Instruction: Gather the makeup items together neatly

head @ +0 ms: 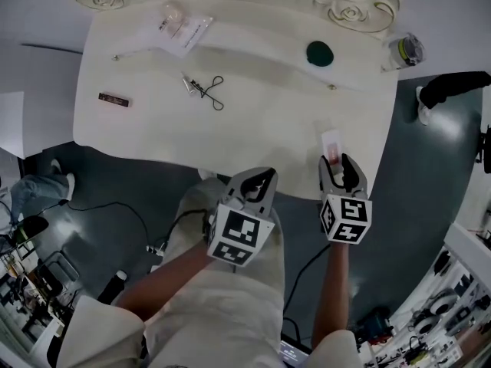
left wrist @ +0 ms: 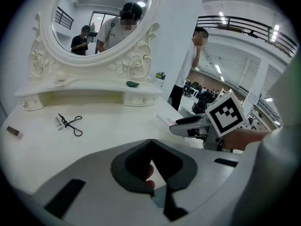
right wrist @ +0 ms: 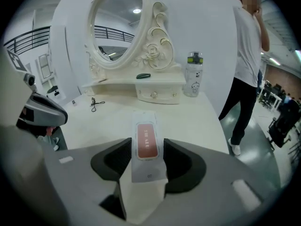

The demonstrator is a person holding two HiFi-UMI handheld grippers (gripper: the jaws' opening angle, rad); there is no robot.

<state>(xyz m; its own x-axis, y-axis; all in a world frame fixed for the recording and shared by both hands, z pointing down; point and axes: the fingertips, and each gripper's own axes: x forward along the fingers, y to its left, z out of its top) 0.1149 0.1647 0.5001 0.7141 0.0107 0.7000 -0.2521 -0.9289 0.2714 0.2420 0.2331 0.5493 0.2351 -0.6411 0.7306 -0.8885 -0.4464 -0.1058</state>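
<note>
A clear flat pack with a red-brown item inside (right wrist: 146, 145) lies lengthwise at the white vanity table's (head: 253, 136) front right edge (head: 331, 146). My right gripper (right wrist: 147, 147) has a jaw against each long side of its near end and is shut on it (head: 343, 165). My left gripper (head: 259, 179) hangs just off the table's front edge, shut and empty (left wrist: 150, 142). A black eyelash curler (head: 209, 90) lies mid-table, a small dark stick (head: 113, 99) at the left, and a clear packet (head: 181, 27) at the back.
A dark green item (head: 320, 53) sits on the raised back shelf under the ornate mirror (left wrist: 101, 18). A bottle with a green cap (right wrist: 194, 74) stands at the back right. A person in a white shirt (right wrist: 247, 55) stands right of the table. Cables lie on the floor.
</note>
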